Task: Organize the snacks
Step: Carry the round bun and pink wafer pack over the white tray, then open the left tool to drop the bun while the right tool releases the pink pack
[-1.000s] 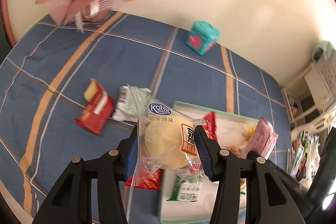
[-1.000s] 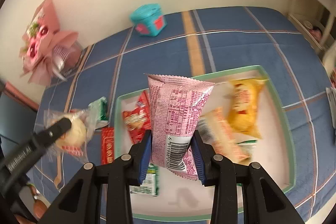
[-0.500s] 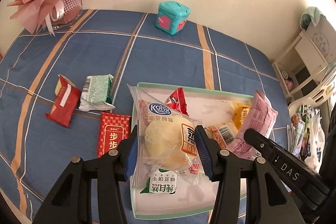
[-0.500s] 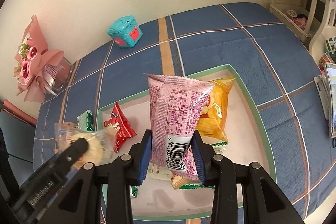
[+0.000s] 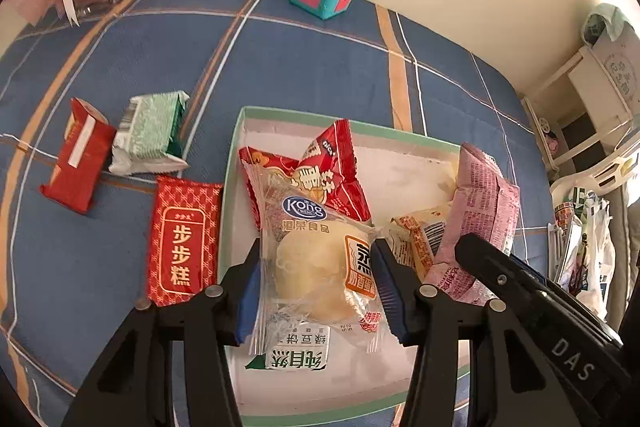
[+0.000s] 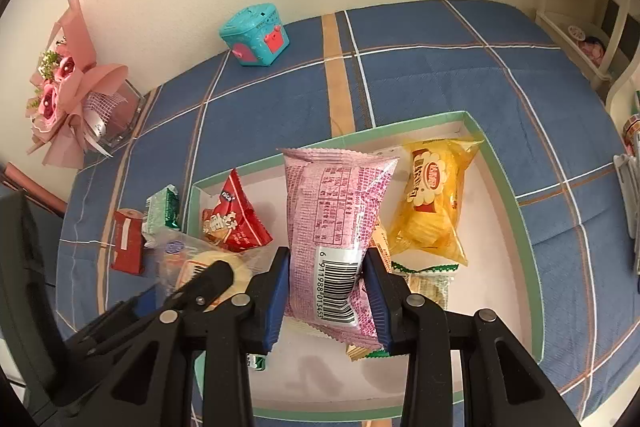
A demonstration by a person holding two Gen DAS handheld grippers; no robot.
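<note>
left gripper: blue pads clamped on a clear bun packet, one pad on each side, the round pale bun visible through the wrapper. packet is held off the surface, above the near-left part of the tray.

right gripper: pads clamped on the barcode end of a pink snack bag, bag standing upright between the fingers, above the middle of the tray.

tray: shallow, green rim, white floor, resting on a blue plaid cloth. contents seen: a red snack pouch at the left side, a yellow chip bag toward the far right, a green-and-white packet lying under the held bun, an orange-and-white packet partly hidden behind the grippers.

outside the tray, on the cloth to its left: a red cake bar just beside the rim, a green-and-white wrapped bar farther back, a red box packet touching that bar's left side.

at the far edge by the wall: a teal box and a pink bouquet in a clear holder, both well apart from the tray.
</note>
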